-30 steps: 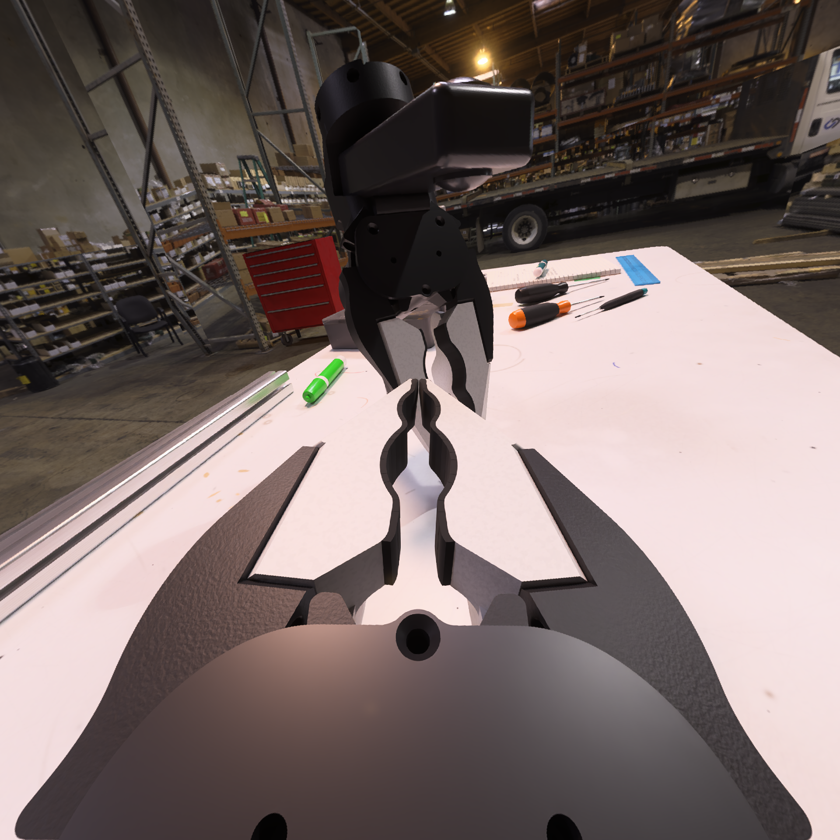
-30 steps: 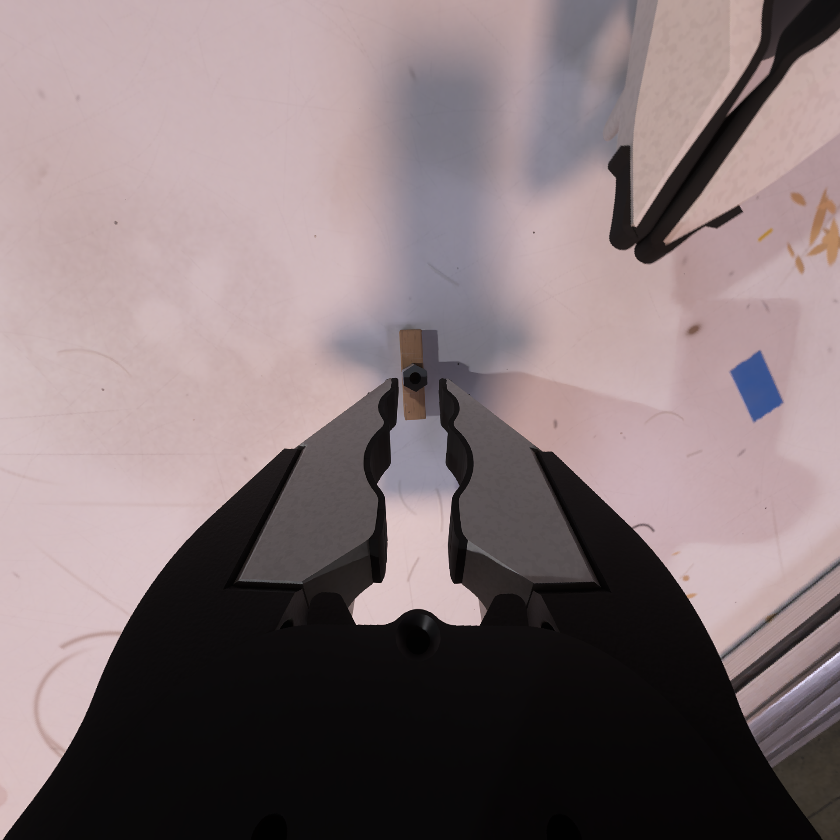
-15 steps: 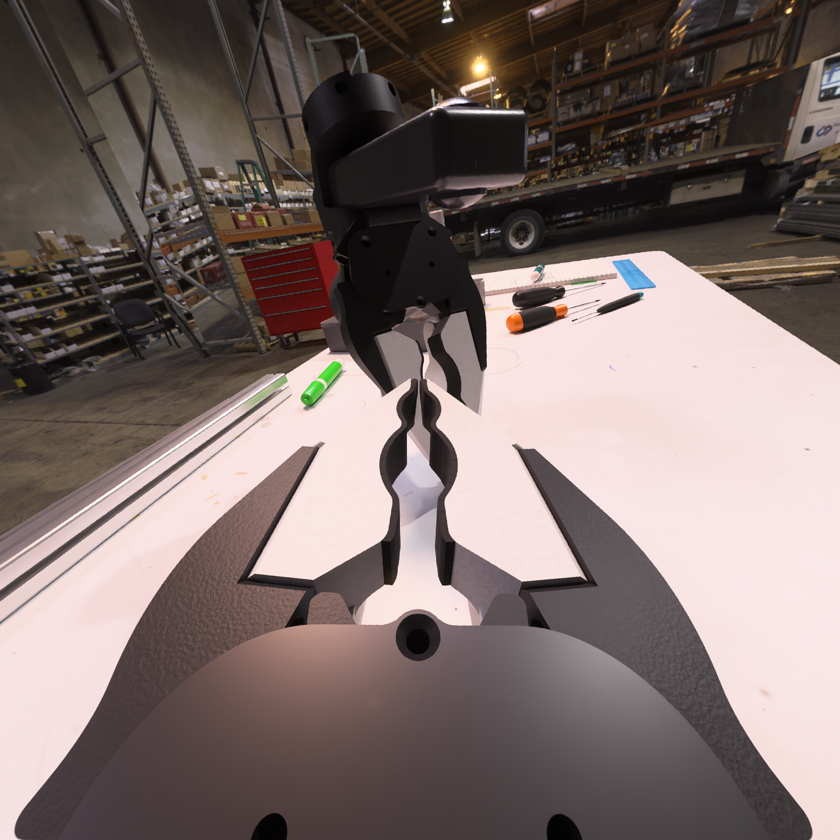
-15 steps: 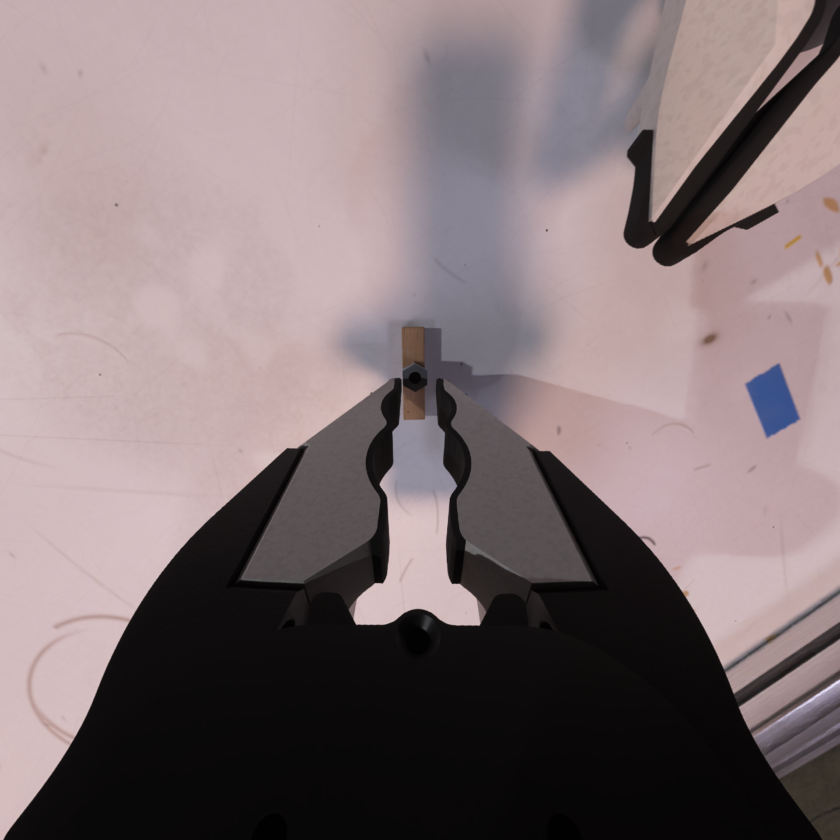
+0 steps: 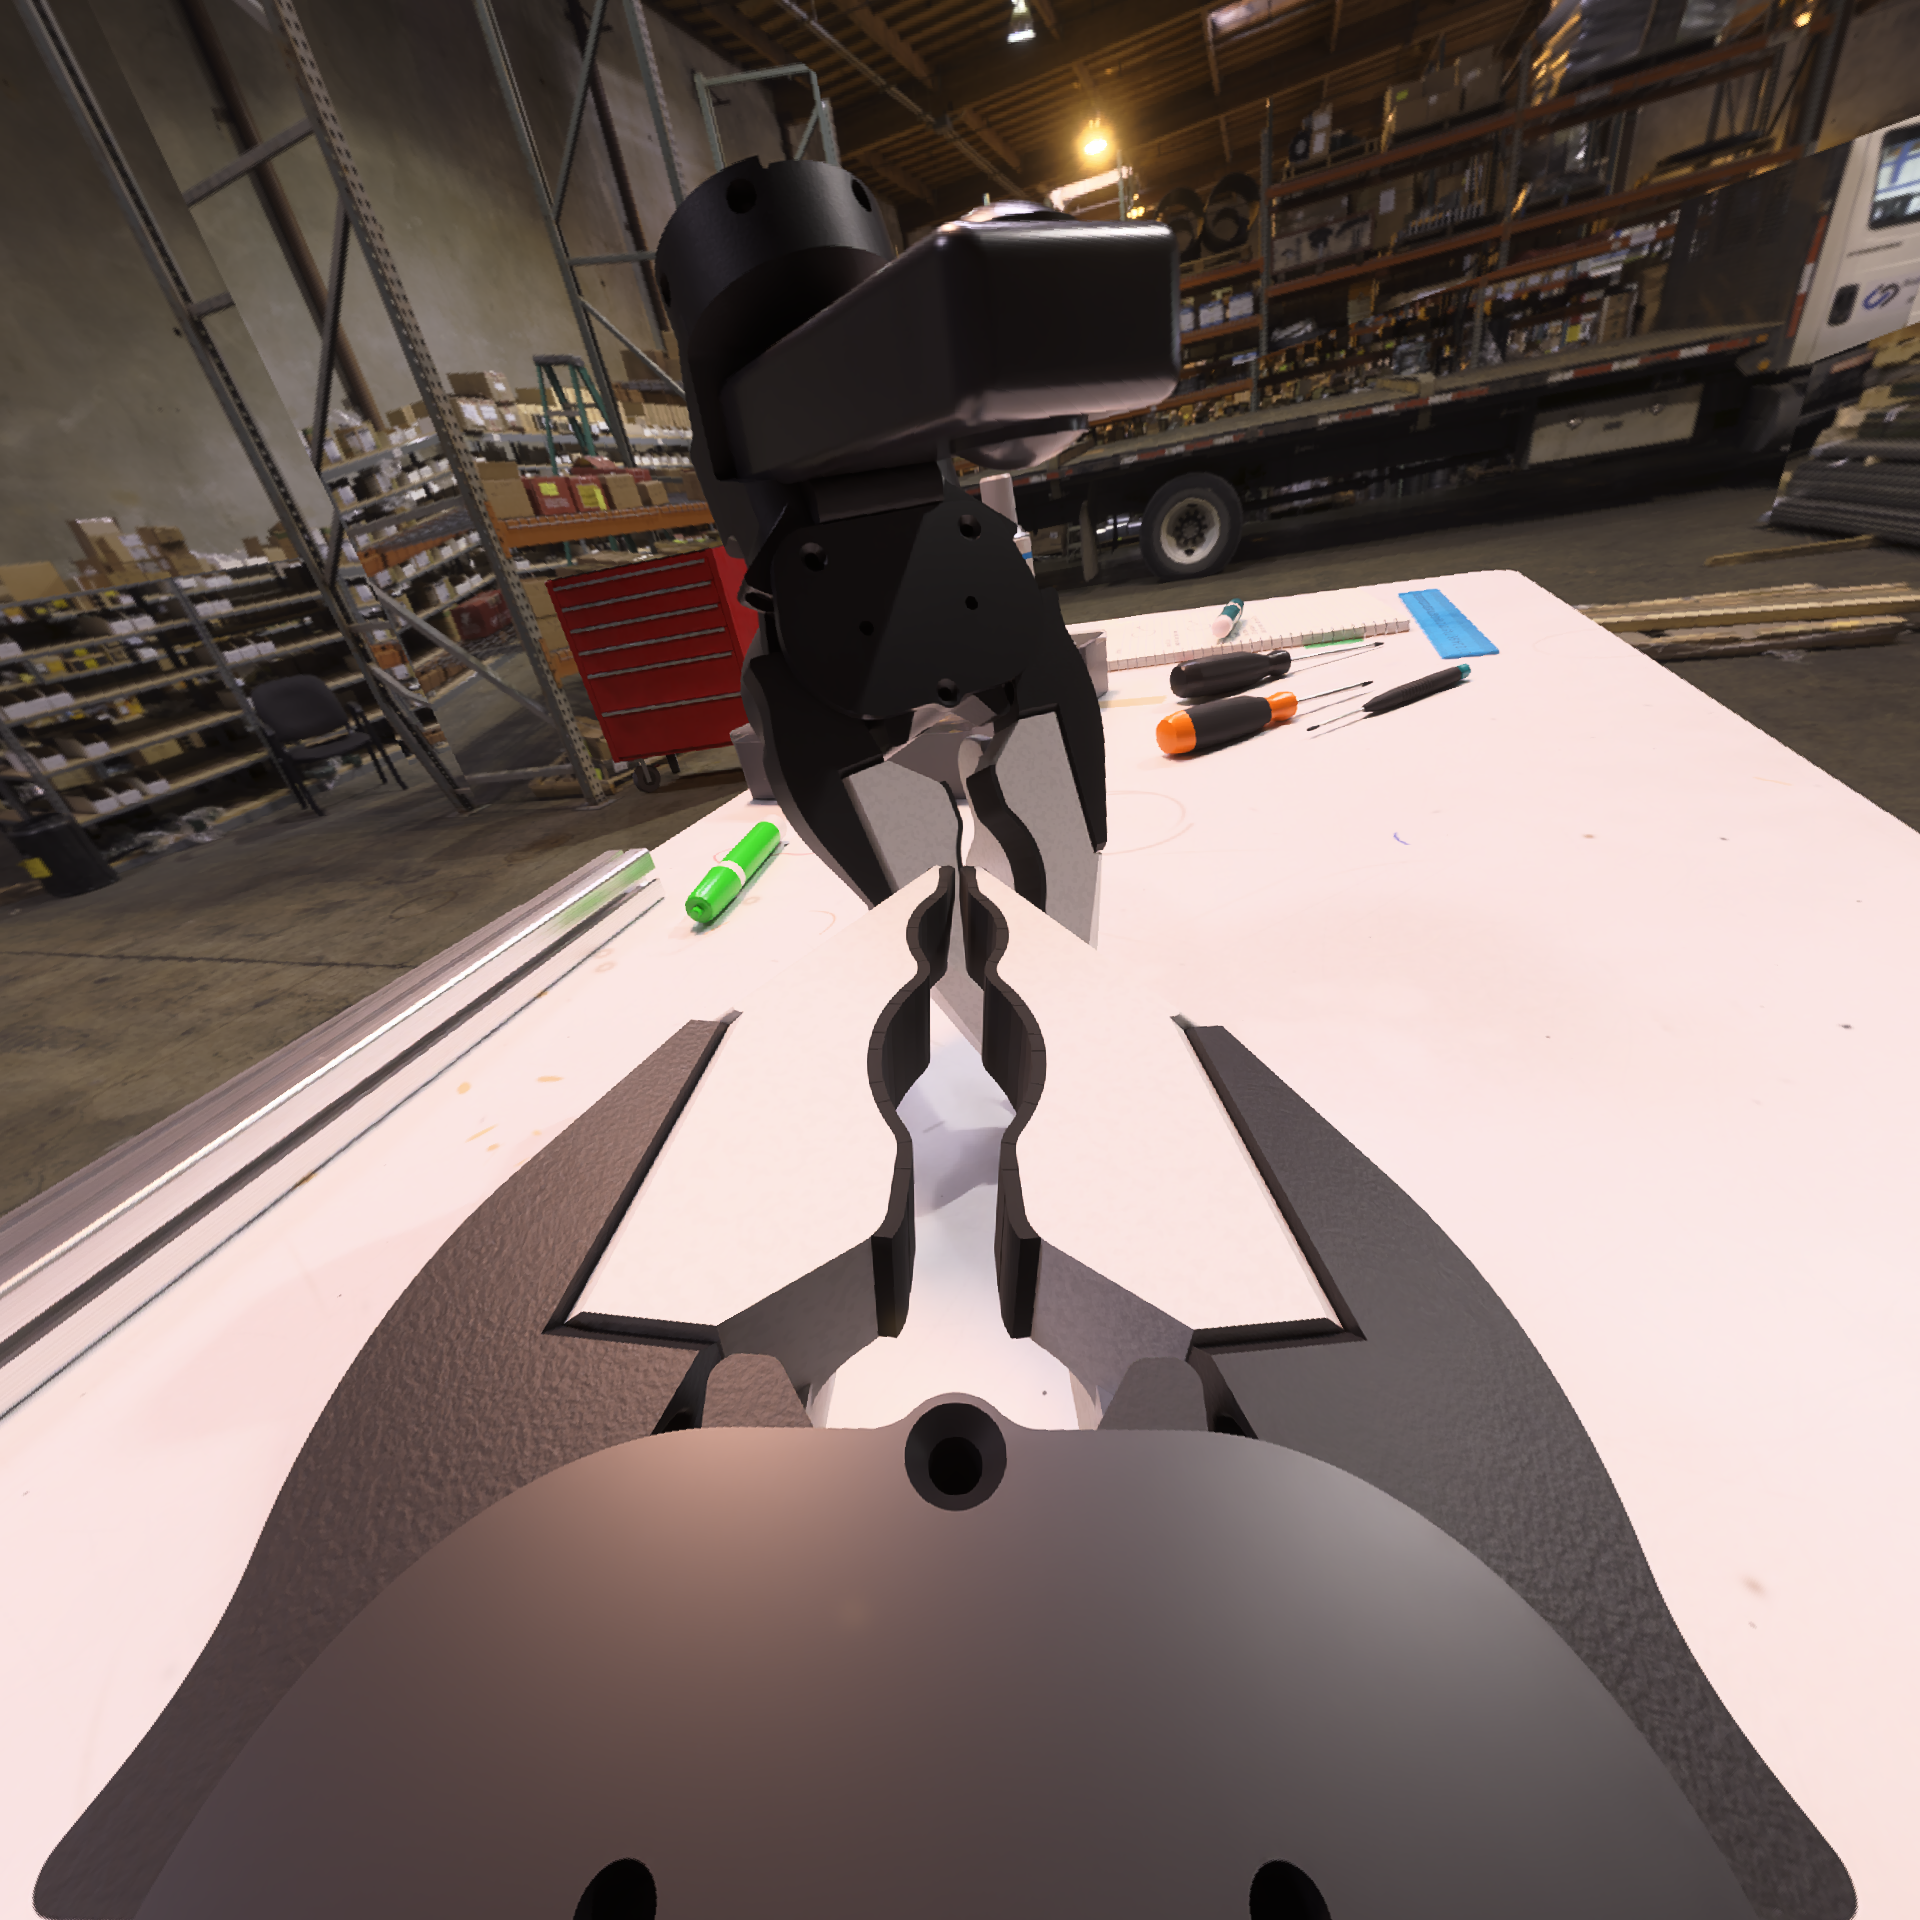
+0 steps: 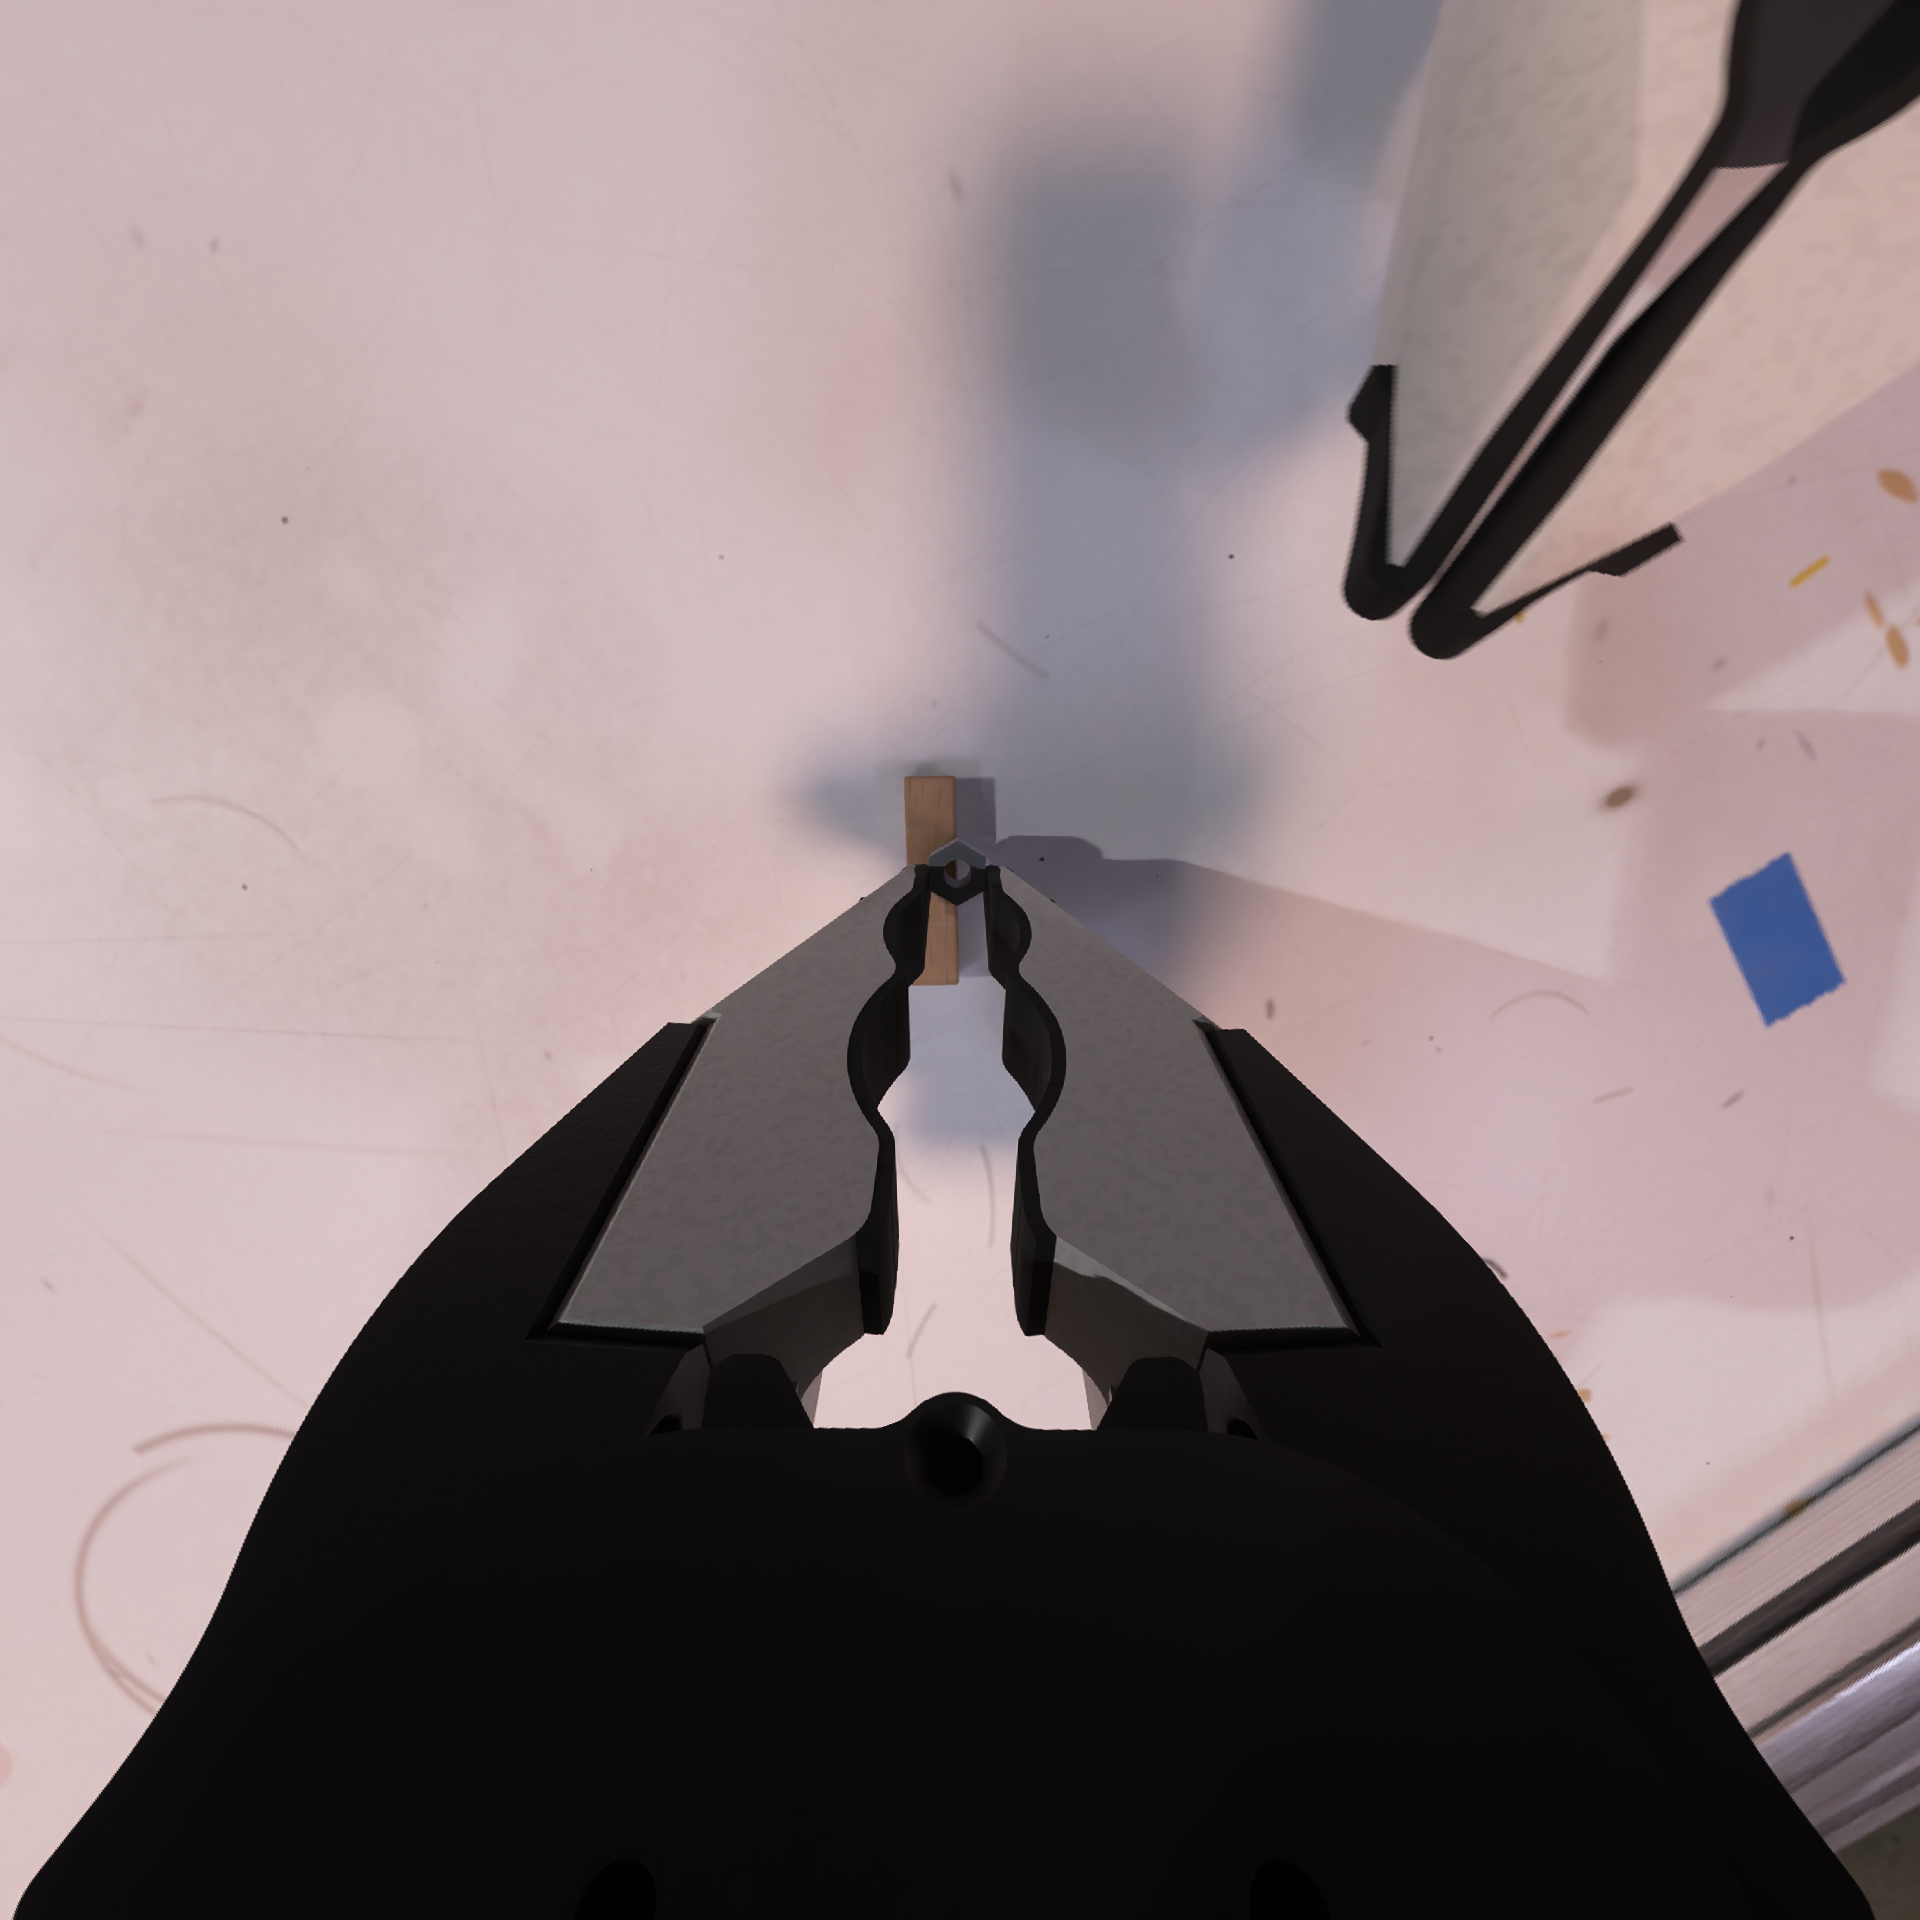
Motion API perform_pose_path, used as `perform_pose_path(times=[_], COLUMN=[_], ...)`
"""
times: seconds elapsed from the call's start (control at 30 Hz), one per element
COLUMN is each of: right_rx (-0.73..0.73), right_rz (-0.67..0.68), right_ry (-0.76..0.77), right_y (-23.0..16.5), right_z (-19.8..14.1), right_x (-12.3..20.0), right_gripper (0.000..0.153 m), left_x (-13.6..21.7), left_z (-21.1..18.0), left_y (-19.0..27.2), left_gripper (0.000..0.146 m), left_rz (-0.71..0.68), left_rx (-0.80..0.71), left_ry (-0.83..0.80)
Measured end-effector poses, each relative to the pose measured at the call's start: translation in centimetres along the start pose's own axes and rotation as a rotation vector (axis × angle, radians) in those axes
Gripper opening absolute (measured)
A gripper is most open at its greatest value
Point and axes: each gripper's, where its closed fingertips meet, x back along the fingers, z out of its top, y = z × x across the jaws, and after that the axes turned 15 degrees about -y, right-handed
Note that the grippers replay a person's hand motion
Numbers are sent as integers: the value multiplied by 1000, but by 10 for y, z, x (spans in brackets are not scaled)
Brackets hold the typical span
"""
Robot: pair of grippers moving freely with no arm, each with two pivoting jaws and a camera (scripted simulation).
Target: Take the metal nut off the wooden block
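Observation:
A small wooden block (image 6: pixel 928 819) lies on the white table (image 6: pixel 416 623). A metal hex nut (image 6: pixel 957 869) sits over its middle. My right gripper (image 6: pixel 957 883) points straight down and its fingertips are shut on the nut's sides. The right gripper's black body (image 5: pixel 914 343) stands in front of the left wrist camera. My left gripper (image 5: pixel 956 883) is shut and empty, held low over the table. It also shows at the top right of the right wrist view (image 6: pixel 1403 603), apart from the block. The block and nut are hidden in the left wrist view.
A green marker (image 5: pixel 732 871), two screwdrivers (image 5: pixel 1226 720), a notepad (image 5: pixel 1247 634) and a blue ruler (image 5: pixel 1447 621) lie at the table's far end. An aluminium rail (image 5: pixel 312 1070) runs along the left edge. A blue tape patch (image 6: pixel 1777 940) is right of the block.
My right gripper's fingers have closed from open onto the nut. In the right wrist view the left gripper has shifted a little toward the block.

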Motion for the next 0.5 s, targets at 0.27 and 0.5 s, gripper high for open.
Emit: perform_pose_path(times=[0.27, 0.5], right_rx=[-135, -400], right_rz=[138, 394], right_ry=[31, -24], right_y=[-3, -6], right_z=[0, -12], right_x=[4, 7], right_gripper=[10, 10], left_x=[1, 2], left_z=[0, 1], left_y=[0, 1], left_gripper=[1, 1], left_rz=[-5, -3], left_rx=[3, 2], left_ry=[5, 12])
